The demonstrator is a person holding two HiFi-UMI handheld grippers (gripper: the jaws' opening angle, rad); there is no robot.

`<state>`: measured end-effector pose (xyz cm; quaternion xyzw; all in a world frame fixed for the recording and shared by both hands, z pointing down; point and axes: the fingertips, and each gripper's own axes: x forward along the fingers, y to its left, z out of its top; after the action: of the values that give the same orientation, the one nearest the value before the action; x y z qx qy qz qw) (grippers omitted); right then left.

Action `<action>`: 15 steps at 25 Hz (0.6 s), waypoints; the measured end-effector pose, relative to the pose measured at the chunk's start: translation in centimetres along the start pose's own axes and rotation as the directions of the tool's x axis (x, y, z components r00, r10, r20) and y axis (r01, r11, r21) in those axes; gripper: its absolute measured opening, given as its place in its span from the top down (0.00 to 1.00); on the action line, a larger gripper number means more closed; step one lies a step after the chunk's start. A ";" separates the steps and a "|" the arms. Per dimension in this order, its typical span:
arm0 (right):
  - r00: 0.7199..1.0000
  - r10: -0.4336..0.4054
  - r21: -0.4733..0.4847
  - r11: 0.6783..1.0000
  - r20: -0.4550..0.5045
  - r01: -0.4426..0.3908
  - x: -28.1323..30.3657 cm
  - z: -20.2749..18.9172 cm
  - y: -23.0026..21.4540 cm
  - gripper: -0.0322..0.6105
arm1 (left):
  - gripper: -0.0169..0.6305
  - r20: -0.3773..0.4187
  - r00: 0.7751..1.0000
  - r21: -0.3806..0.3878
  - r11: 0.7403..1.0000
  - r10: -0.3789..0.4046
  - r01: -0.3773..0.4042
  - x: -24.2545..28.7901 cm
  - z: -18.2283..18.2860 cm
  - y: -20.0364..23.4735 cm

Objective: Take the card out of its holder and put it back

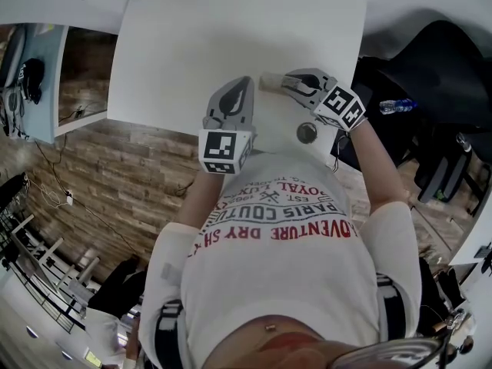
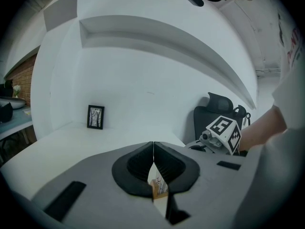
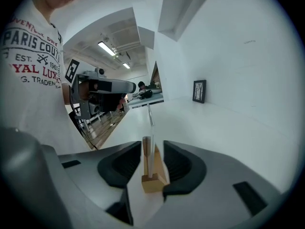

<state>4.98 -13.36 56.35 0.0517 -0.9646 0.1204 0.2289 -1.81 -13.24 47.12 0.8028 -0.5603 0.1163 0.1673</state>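
Card (image 3: 148,128) stood upright in the slot of its wooden holder (image 3: 151,182) on the white table (image 1: 231,37), between the right gripper's (image 3: 152,146) parted jaws, neither pad pressing it. Nearby, the left gripper's (image 2: 153,146) jaws were closed together.

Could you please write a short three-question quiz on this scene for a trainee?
1. True or false: the right gripper has its jaws clamped tight on the thin pale upright card.
2. The card stands in: A) a small light wooden block holder; B) a glass cup; C) a metal tray.
3. Fill in: the small black-framed picture stands on the ___ table.
Key: 1 false, the jaws stand apart on either side of it; 2 A; 3 white.
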 end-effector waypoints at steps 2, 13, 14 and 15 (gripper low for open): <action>0.999 -0.033 0.011 0.999 0.014 0.033 -0.4 0.3 -0.3 0.63 | 0.94 0.008 1.000 0.003 1.000 -0.005 0.005 0.1 0.4 -0.4; 0.871 -0.432 0.150 0.901 0.236 0.406 -6.0 7.3 0.1 0.67 | 0.94 0.083 0.992 0.076 0.993 -0.094 0.087 -0.8 4.9 -2.2; 0.844 -0.479 0.162 0.877 0.242 0.452 -6.7 7.7 0.3 0.75 | 0.94 0.096 0.989 0.086 0.991 -0.108 0.100 -1.1 5.5 -2.4; 0.816 -0.524 0.173 0.851 0.245 0.495 -7.3 8.1 0.4 0.82 | 0.94 0.110 0.986 0.097 0.989 -0.125 0.114 -1.2 6.1 -2.7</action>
<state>7.98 -14.69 45.91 0.3364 -0.9305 0.0947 0.1095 0.28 -13.78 40.68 0.8471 -0.5141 0.0843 0.1047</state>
